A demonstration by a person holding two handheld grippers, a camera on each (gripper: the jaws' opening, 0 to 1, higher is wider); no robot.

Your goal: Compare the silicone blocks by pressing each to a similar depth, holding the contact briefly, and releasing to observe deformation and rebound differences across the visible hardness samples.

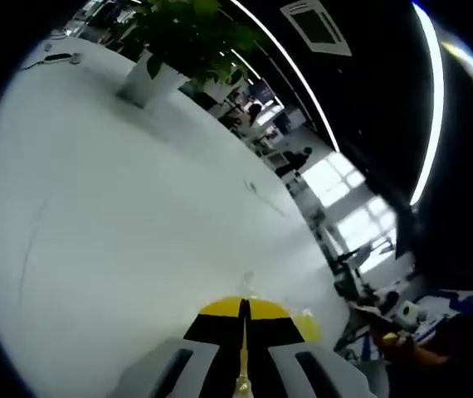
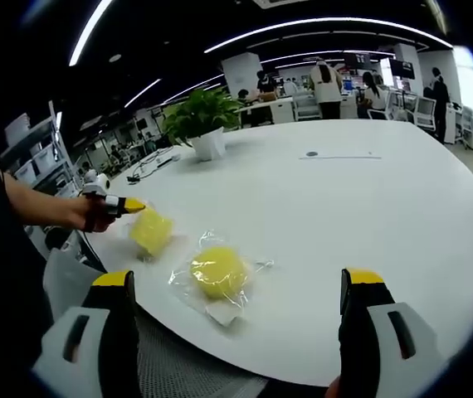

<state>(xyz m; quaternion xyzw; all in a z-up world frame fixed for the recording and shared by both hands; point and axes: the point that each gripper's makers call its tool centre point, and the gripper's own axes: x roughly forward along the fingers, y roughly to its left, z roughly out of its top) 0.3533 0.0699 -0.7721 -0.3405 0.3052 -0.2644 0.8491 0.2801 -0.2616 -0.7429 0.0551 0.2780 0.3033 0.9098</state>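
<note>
Wide apart stand the jaws of our right gripper [image 2: 241, 303], gripping nothing, poised over the near edge of the white table [image 2: 369, 207]. Between them, farther in, a round yellow silicone block [image 2: 217, 271] lies on a clear plastic wrapper [image 2: 220, 308]. To its left a squarer yellow block [image 2: 152, 231] sits near the table's edge, and the left gripper [image 2: 129, 205], held in a hand [image 2: 83, 213], touches it with yellow tips. In the left gripper view, our left gripper [image 1: 243, 319] has its jaws clenched together, tips meeting, with a yellow edge showing just right of them. A potted plant [image 2: 199, 120] stands far back.
</note>
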